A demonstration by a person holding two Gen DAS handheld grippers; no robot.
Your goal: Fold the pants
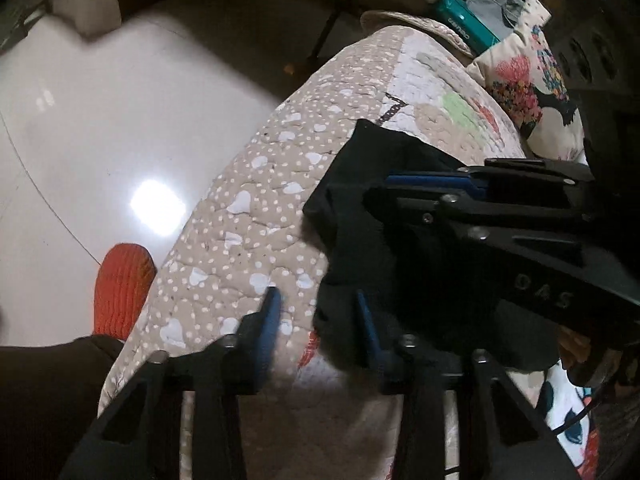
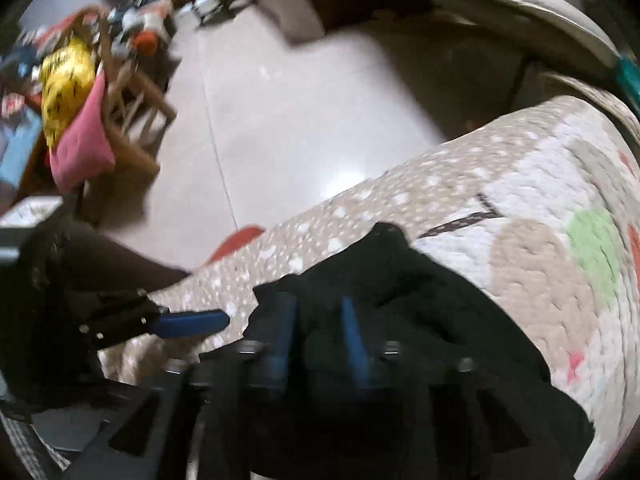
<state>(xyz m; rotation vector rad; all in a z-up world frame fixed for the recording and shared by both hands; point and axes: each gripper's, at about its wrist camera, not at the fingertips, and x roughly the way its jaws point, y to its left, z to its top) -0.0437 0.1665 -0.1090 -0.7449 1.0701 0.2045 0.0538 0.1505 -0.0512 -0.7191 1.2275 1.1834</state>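
Note:
The black pants (image 1: 372,200) lie bunched on a quilted bed cover (image 1: 240,216) with hearts and dots. My left gripper (image 1: 318,300) is open, its blue fingers straddling the near left edge of the pants; nothing is held. My right gripper also shows in the left wrist view (image 1: 404,186), reaching in from the right over the pants. In the right wrist view the pants (image 2: 420,300) fill the lower middle, and my right gripper (image 2: 318,312) is open just above the cloth. The left gripper's blue finger (image 2: 192,322) shows at the left.
The bed's edge drops to a glossy tiled floor (image 1: 100,120) on the left. An orange slipper (image 1: 122,284) is on the floor beside the bed. Printed pillows (image 1: 532,92) lie at the far right. A wooden chair with pink and yellow items (image 2: 88,100) stands across the floor.

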